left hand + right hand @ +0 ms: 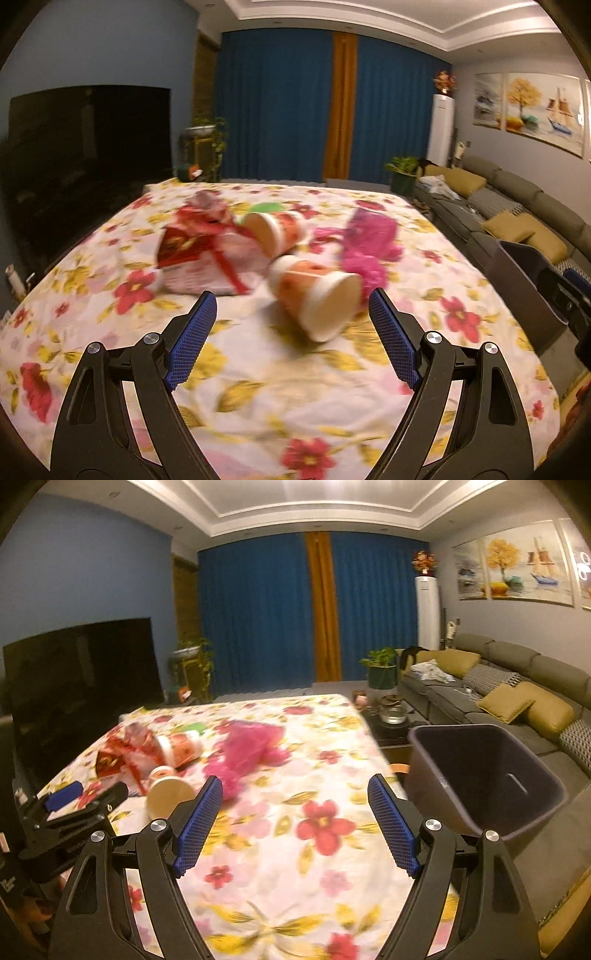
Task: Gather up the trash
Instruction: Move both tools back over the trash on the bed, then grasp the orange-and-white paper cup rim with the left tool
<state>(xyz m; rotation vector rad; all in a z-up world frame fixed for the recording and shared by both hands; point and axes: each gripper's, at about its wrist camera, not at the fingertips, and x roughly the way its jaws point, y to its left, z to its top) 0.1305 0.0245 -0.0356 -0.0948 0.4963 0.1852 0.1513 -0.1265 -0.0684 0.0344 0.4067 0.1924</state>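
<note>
A table draped in a floral cloth (pixel 258 387) is seen from both wrist cameras, with litter gathered toward its far left. The left gripper (pixel 291 306) is held with its jaws spread wide and nothing between the blue pads, just short of a paper cup (pixel 314 291) that lies on its side, its open mouth turned toward the camera. A second paper cup (pixel 277 230) is tipped over just beyond it, touching a red and white paper bag (pixel 207 258) to its left, while a crumpled pink plastic bag (pixel 369 240) is bunched to the right of the cups. A green scrap (pixel 267 207) is glimpsed behind the far cup, too blurred to identify. The right gripper (pixel 295 790) is likewise held wide and empty above bare cloth, nearer the table's right edge. A dark plastic bin (pixel 487 775) is positioned just off that right edge, its mouth tilted toward the table. A grey sofa (pixel 498 686) is lined along the right wall, and a dark television (pixel 81 672) is set at the left.
</note>
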